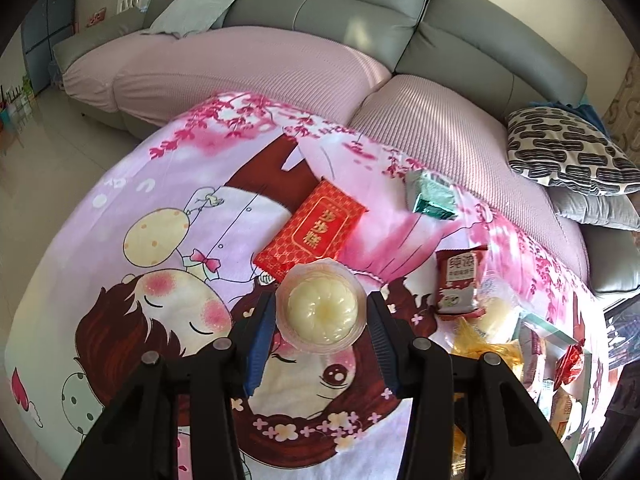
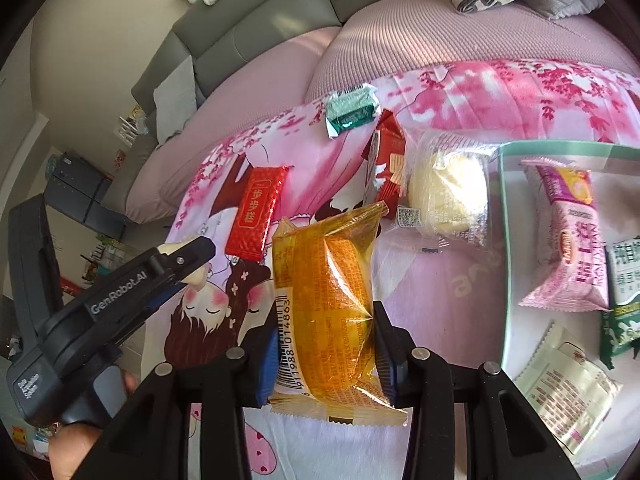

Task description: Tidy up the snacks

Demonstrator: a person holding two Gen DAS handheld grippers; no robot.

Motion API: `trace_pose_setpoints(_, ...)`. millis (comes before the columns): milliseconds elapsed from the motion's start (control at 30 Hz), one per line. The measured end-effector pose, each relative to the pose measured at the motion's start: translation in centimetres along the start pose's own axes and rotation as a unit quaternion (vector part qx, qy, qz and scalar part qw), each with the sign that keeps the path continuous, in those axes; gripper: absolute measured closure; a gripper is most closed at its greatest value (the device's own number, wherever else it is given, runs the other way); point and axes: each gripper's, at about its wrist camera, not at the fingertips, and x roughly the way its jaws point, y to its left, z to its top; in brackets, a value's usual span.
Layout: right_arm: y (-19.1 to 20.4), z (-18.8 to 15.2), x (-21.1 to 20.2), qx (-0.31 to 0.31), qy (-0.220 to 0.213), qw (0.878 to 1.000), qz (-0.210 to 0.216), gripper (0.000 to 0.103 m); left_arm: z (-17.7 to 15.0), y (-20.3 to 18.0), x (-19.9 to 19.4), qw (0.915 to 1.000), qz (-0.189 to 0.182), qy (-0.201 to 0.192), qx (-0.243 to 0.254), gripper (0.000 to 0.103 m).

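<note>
Pink cartoon cloth (image 1: 132,184) covers the table before a grey sofa (image 1: 320,12). The left gripper (image 1: 320,316) brackets a jelly cup (image 1: 321,307), its fingers close at either side, though whether they press it I cannot tell; a red packet (image 1: 312,228) lies just beyond. The right gripper (image 2: 326,344) is clamped on a yellow packet (image 2: 328,312), with a bun (image 2: 450,188) beyond and a tray (image 2: 505,240) of snacks at right.

Clear jelly cup (image 1: 321,307), orange packet (image 2: 332,312)
</note>
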Motion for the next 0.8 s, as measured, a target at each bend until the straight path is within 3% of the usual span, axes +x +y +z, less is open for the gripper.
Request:
trace_pose_setpoints(600, -8.5, 0.7, -7.3, 0.091, -0.065, 0.992, -0.06, 0.06, -1.2, -6.2, -2.4, 0.9963, -0.041, -0.023, 0.072, 0.055)
trace_pose_setpoints(800, -12.0, 0.8, -10.6, 0.12, -0.1, 0.984, -0.086, 0.06, -2.2, -9.3, -2.6, 0.9905, -0.092, -0.007, 0.102, 0.055)
